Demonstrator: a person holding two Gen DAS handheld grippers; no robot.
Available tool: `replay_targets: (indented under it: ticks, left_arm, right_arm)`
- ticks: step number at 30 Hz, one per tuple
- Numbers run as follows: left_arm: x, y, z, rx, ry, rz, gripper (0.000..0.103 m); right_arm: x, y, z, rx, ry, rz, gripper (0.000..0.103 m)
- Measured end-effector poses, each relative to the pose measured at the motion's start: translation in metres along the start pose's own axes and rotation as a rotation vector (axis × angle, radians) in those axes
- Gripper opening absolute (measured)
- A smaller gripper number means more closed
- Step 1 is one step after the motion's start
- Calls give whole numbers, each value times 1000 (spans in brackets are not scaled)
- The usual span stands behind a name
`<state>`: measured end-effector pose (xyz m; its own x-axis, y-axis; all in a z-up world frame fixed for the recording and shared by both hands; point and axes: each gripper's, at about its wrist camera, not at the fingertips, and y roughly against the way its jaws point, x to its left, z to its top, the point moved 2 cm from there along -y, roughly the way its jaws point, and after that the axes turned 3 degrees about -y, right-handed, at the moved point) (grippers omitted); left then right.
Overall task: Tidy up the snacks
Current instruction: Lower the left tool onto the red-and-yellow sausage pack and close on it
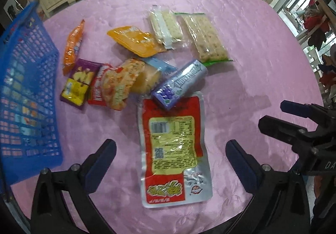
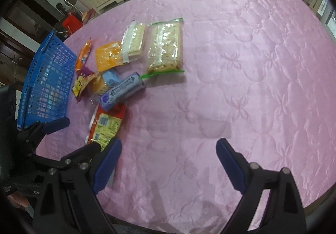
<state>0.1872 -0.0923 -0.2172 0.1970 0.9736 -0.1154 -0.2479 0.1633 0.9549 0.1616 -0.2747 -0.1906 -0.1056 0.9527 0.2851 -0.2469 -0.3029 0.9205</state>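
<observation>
Left gripper (image 1: 171, 157) hangs over the red-and-silver pouch (image 1: 175, 150), fingers spread wide on either side of it, pads clear of the foil. The pouch lies flat on the pink quilted cloth (image 1: 252, 66). A purple gum pack (image 1: 178, 84) rests across the pouch's far end. Beyond the pouch sit an orange packet (image 1: 136, 40) and two clear cracker packs (image 1: 205, 38). The blue basket (image 1: 27, 91) stands to the pouch's left. Right gripper (image 2: 169, 161) hovers right of the pouch over bare cloth, fingers apart, nothing between them.
</observation>
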Motion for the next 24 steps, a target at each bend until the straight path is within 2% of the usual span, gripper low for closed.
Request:
replay_targets:
  ticks: [9,13,16,21,23,24]
  left_arm:
    - [-2,-37,4,77,1,11,103]
    - [7,-53,4,115,47,11,103]
    - [11,-54,7,99,59,-4,103]
    - [12,-55,2,105,37,-13,103]
    - [8,-57,-3,113,3,6,101]
    - [5,-58,-4,115,-15,33,96]
  right_arm:
    - [-21,-11,-2,25,-26,-10,94]
    - [-26,-12,-5,29,-31,-11,94]
    - [-28,-11,-7,33,-33,-12,94]
    - [-26,-13,-10,37,-33,-7,94]
    - [-25,-14,-12,40,-34,-9,94]
    - [-24,-15,-11,41,-33,-10,94]
